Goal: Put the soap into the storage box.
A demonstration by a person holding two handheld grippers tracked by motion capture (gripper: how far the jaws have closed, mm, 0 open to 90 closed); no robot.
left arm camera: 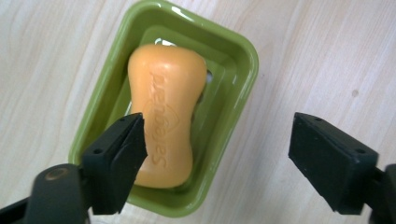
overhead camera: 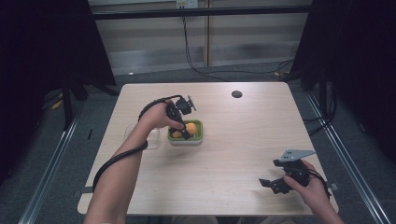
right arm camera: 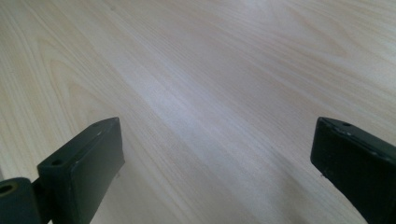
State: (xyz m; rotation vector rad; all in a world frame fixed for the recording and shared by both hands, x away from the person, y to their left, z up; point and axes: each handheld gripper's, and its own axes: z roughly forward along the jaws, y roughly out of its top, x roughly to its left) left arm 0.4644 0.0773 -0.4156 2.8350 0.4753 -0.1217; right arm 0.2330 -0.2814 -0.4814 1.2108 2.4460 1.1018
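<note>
Hovering over the green soap dish [left arm camera: 236, 88], the left hand-held gripper [left arm camera: 217, 140] stands released; the orange soap bar [left arm camera: 166, 116] lies inside, seemingly untouched. The right hand-held gripper [right arm camera: 217, 154] gapes above bare surface [right arm camera: 210, 70].

Your high view is looking forward and down from above your side, taking in the whole counter [overhead camera: 224, 154]. Your left gripper view is hanging close over the green soap dish [left arm camera: 233, 84], facing straight down; the high view is sharing that dish [overhead camera: 198, 133]. Your right gripper view is skimming low across bare counter [right arm camera: 210, 70].
</note>
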